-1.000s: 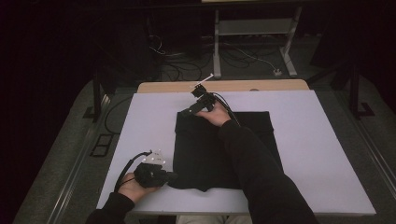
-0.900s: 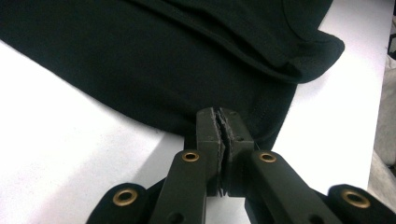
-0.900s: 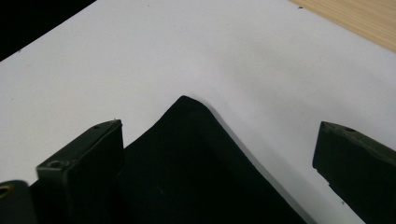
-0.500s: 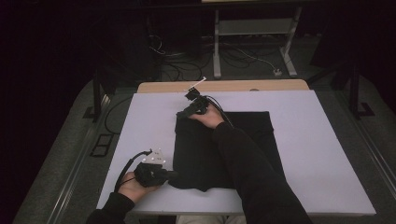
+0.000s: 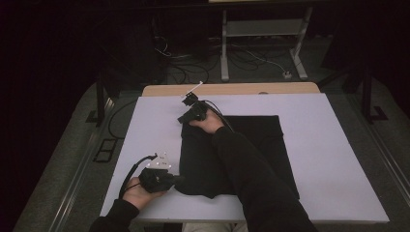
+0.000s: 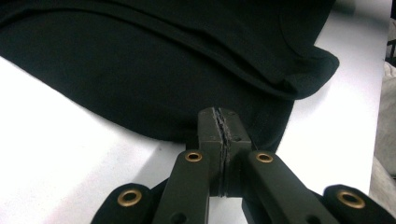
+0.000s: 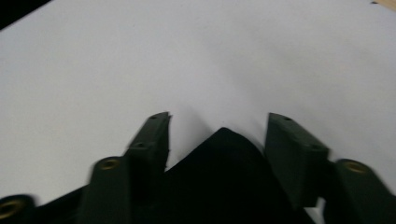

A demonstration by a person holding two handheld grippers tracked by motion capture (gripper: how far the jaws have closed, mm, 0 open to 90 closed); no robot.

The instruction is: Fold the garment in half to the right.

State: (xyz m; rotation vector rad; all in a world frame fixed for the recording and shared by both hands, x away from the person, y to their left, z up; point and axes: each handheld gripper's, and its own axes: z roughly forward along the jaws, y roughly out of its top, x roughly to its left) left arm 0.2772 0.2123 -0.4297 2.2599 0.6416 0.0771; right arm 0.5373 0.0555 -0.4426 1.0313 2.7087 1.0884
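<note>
Pinching the black cloth (image 6: 140, 79), left gripper (image 6: 220, 122) clamps; right gripper (image 7: 217, 128) closing around its corner

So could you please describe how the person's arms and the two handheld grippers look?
Both forearms wear dark long sleeves. The left gripper is black, with flat tongs and brass-coloured rivets on its linkage; a grey three-cornered plate sits on top and a black cable trails from it. The right gripper is likewise black, with blocky tongs and brass-coloured rivets.

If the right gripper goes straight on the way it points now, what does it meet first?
Probably nothing: past the black cloth's corner between the right gripper's half-closed jaws, which have just been closing, lies bare white tabletop. Depth is unclear.
</note>
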